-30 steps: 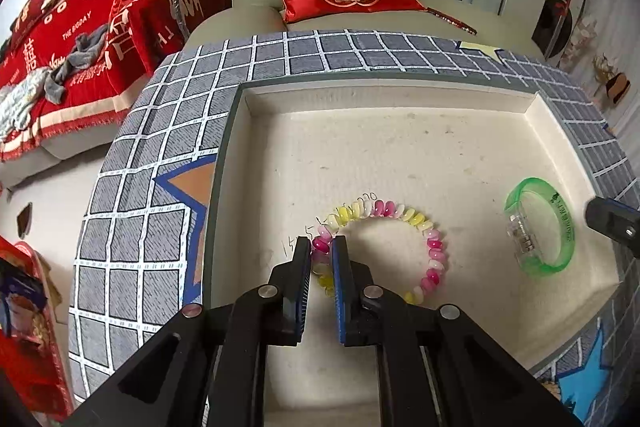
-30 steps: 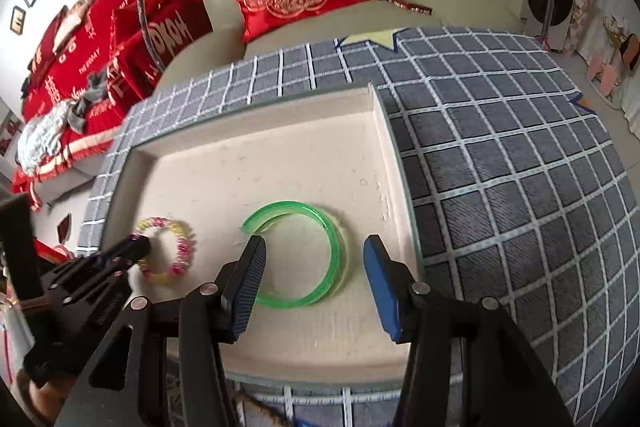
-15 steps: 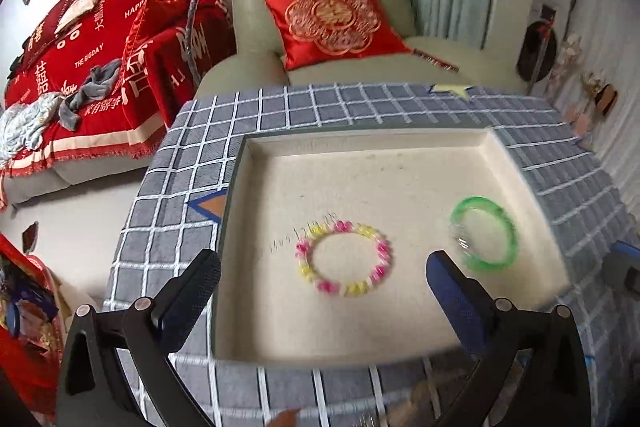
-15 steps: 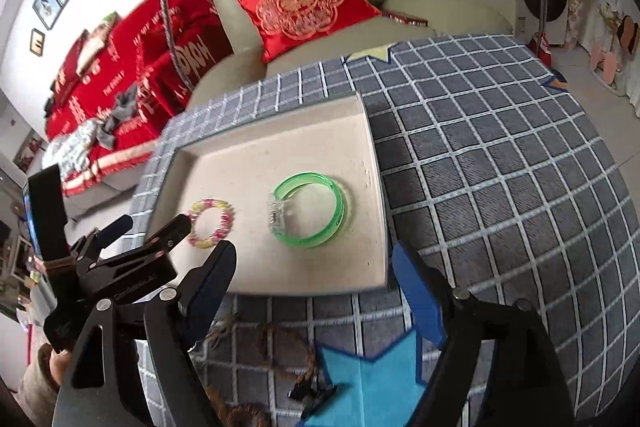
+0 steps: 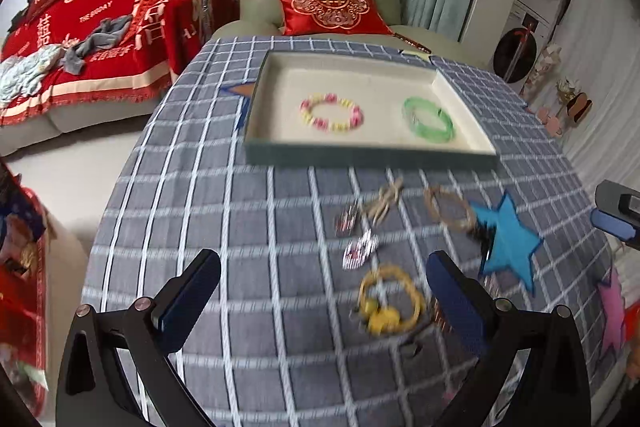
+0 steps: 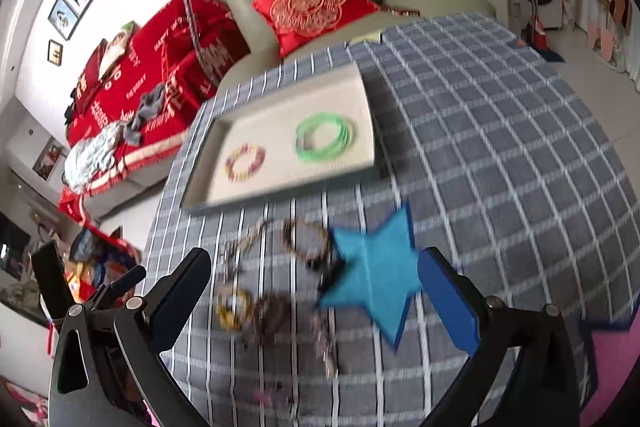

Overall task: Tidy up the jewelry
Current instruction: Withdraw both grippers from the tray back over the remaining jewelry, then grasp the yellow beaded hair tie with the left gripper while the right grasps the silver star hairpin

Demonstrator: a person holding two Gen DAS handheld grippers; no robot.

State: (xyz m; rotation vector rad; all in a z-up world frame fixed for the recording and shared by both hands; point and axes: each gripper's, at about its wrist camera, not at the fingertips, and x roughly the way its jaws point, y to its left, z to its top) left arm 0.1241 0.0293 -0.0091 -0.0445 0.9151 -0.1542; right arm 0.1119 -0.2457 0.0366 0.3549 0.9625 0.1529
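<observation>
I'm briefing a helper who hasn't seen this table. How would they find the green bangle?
On the checked tablecloth sits a shallow cream tray. Two bracelets lie inside, apart; the green bangle is the right one, a smooth translucent hoop, unlike the pink-and-yellow beaded bracelet.

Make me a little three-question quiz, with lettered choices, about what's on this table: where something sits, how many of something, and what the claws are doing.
1. Where does the green bangle lie?
A. in the tray
B. on the blue star
C. on the armchair

2. How many bracelets are in the tray?
A. none
B. two
C. four

3. How is the left claw?
A. shut on a bracelet
B. open, holding nothing
C. shut, empty

Answers:
1 A: the green bangle rests on the floor of the tray.
2 B: only the bangle and the pink-and-yellow bead bracelet lie there; the rest is on the checked cloth.
3 B: the left claw stands wide, nothing between its fingers.
</observation>
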